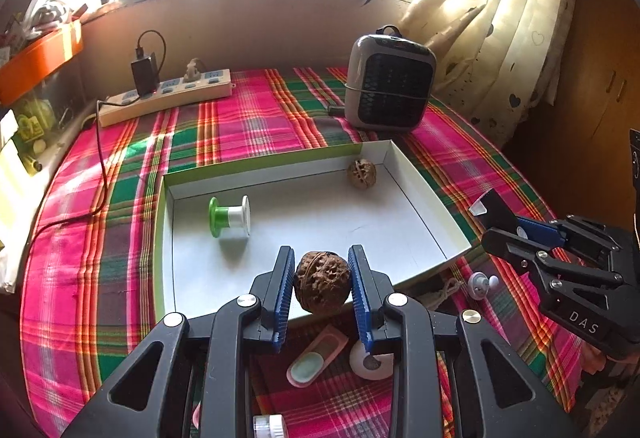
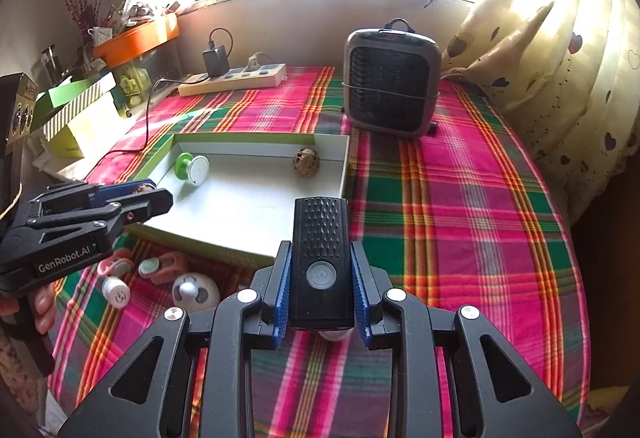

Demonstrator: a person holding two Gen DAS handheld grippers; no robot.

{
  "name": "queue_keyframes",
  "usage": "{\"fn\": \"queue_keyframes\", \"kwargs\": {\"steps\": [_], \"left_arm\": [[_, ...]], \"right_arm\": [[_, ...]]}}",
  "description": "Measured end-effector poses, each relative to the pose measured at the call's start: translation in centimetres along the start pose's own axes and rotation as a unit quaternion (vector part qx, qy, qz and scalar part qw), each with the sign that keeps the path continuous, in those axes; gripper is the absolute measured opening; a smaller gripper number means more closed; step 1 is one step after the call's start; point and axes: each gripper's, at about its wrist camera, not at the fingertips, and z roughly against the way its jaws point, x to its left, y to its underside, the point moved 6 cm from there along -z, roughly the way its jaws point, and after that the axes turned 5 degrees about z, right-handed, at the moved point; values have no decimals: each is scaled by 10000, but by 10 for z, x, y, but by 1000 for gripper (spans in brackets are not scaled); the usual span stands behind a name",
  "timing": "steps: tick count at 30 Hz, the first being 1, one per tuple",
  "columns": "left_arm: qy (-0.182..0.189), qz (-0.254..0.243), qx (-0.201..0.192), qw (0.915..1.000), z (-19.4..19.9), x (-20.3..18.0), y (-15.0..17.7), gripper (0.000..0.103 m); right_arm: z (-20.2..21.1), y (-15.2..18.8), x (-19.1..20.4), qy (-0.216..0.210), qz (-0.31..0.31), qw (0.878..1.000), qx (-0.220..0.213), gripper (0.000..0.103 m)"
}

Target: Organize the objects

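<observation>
Item: walnut (image 1: 321, 281), clamped in my left hand-held gripper (image 1: 320, 284) over the near edge of the white box (image 1: 416, 194). Right hand-held gripper (image 2: 320, 278) grips black device (image 2: 320, 262). Advice: lower inside the box before releasing.

A spool (image 1: 230, 216) and walnut (image 1: 361, 174) lie in the tray (image 1: 424, 198).

The left tongs (image 1: 322, 280) hide the sides of the walnut (image 1: 321, 280) they grip. Below them, a white round thing (image 1: 374, 363) and a pink clip (image 1: 316, 356) are partly covered. A clear little jar (image 1: 269, 427) is cut off by the bottom edge. The right tongs (image 2: 320, 288) cover the sides of the black light (image 2: 320, 258), and something pale (image 2: 334, 335) under it is too hidden to name.
</observation>
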Motion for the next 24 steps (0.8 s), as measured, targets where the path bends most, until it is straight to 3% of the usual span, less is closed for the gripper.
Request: {"fn": "queue_keyframes", "kwargs": {"steps": [24], "left_arm": [[-55, 72, 335, 9994, -78, 20, -44, 26]], "right_arm": [[-78, -33, 13, -259, 3, 9984, 504, 28]]}}
